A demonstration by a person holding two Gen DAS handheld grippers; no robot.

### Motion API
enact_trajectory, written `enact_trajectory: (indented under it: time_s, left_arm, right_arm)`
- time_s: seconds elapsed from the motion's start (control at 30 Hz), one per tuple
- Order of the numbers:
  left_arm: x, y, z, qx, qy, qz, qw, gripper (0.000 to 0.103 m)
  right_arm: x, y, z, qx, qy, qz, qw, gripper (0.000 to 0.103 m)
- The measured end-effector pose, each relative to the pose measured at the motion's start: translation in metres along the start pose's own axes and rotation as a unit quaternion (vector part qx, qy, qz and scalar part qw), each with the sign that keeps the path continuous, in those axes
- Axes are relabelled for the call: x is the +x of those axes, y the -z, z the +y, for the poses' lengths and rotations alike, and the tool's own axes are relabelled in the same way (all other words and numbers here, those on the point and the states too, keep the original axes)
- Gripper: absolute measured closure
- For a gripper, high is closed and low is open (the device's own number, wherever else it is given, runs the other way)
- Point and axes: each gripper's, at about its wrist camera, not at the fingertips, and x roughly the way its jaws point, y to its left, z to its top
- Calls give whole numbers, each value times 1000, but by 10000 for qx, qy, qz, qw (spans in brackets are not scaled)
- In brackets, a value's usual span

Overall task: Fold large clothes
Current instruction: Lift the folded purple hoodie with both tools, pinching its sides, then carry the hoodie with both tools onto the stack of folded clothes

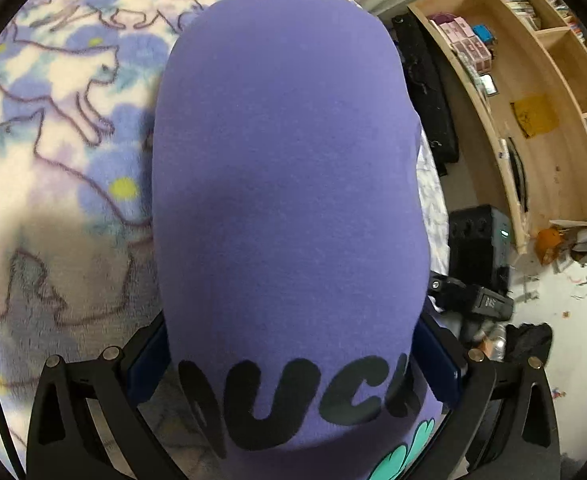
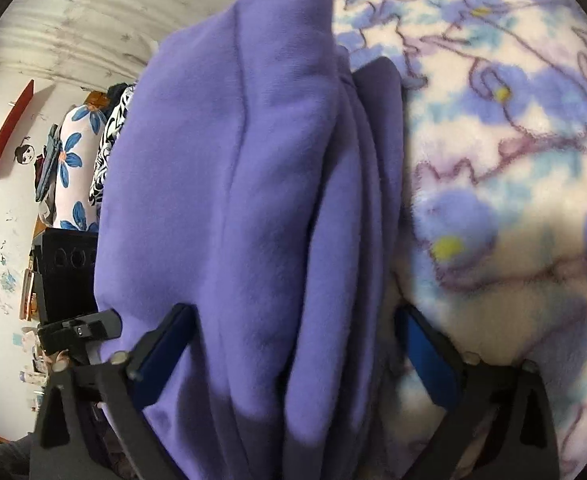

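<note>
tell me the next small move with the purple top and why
Probably lower both ends together onto the cat-print blanket. The purple top sits bunched between the wide-set fingers of the left hand-held gripper and the right hand-held gripper, already in several layers, so laying it flat likely comes next.

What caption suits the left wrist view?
Left gripper straddling a folded purple garment on a cat-print blanket.

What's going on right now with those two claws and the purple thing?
Left gripper and right gripper both straddle the purple sweatshirt, jaws wide. Folded stack on the cat blanket. Nothing blocking.
</note>
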Motion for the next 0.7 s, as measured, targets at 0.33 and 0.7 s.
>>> enact_trajectory:
  time_s: [0.33, 0.7]
  left_arm:
    - [-19, 15, -55, 760, -946, -471, 9915, 2]
    - [-101, 73, -62, 990, -1457, -645, 9822, 2]
  right_arm:
    - [-24, 30, 45, -420, 510, -604, 9960, 62]
    - [-25, 98, 103, -570, 311, -952, 9933, 62]
